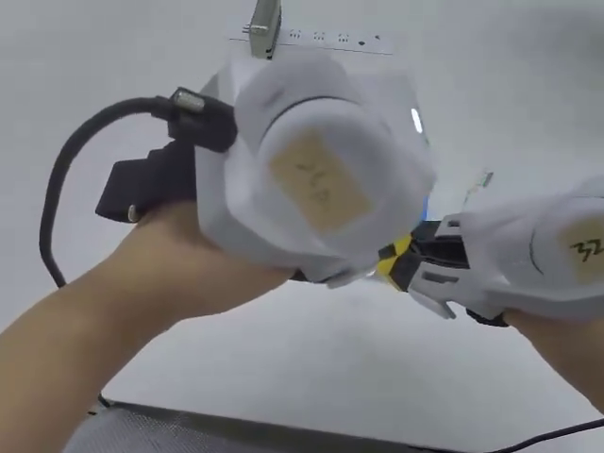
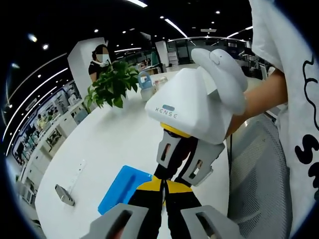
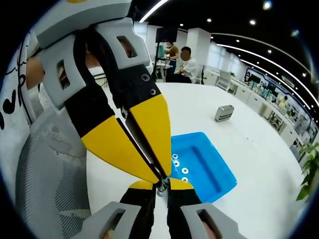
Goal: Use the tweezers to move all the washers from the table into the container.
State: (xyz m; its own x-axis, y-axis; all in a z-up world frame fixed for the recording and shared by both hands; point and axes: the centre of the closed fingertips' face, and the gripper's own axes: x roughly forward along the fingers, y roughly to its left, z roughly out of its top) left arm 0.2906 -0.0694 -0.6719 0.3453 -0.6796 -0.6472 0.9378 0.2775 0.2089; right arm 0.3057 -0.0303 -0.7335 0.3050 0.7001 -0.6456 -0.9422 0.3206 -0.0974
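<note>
Meeting tip to tip above the white surface (image 3: 249, 144), the left gripper's (image 2: 164, 183) jaws are pressed together, and the right gripper's (image 3: 162, 185) jaws pinch a small metal piece (image 3: 162, 190). To their right, a blue container (image 3: 212, 172) sits on the surface with several washers (image 3: 176, 163) inside.

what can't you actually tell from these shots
Right gripper view: grey bit between left gripper and right gripper tips, too small to call tweezers.
Head view: both grippers cover the table; any loose washers are hidden.
Left gripper view: container partly behind the jaws, its contents too small to see.
</note>
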